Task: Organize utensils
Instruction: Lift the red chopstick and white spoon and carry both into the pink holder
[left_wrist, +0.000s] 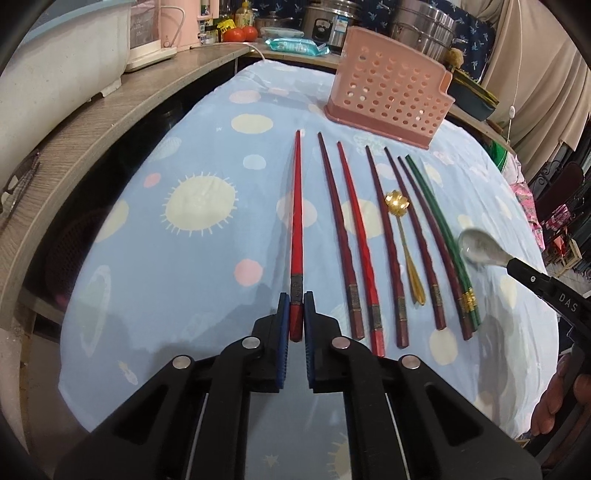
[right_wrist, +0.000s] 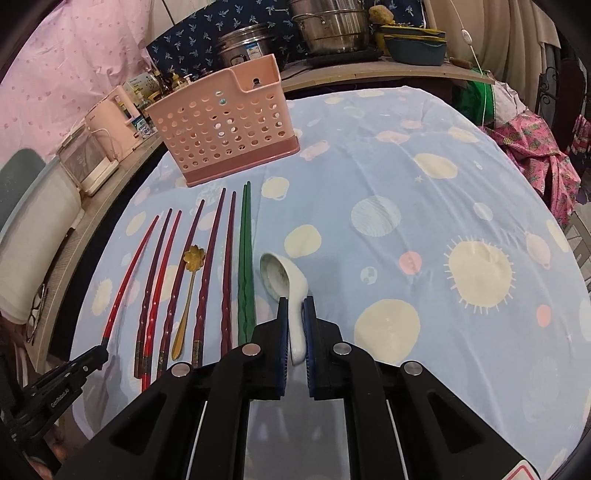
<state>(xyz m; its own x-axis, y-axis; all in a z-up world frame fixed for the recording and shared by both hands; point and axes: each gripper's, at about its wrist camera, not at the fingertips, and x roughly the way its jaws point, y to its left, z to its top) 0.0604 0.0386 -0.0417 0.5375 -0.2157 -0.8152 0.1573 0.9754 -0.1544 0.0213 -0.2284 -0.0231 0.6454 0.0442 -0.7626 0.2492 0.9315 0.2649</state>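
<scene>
My left gripper (left_wrist: 295, 299) is shut on the thick end of a bright red chopstick (left_wrist: 296, 229), which lies on the blue cloth (left_wrist: 177, 280). To its right lie several dark red and red chopsticks (left_wrist: 347, 236), a gold flower spoon (left_wrist: 404, 243) and a green chopstick pair (left_wrist: 439, 236). My right gripper (right_wrist: 295, 306) is shut on the handle of a white ceramic spoon (right_wrist: 284, 280), right of the green pair (right_wrist: 245, 258). A pink perforated utensil holder (left_wrist: 388, 88) stands behind the row; it also shows in the right wrist view (right_wrist: 229, 129).
A wooden shelf (left_wrist: 110, 110) with a pink appliance (left_wrist: 159, 26) curves along the left edge. Metal pots (right_wrist: 328, 26) and a rice cooker (left_wrist: 328, 22) stand behind the holder. Glasses (right_wrist: 37, 310) lie on the shelf. Pink fabric (right_wrist: 535, 147) hangs at the right.
</scene>
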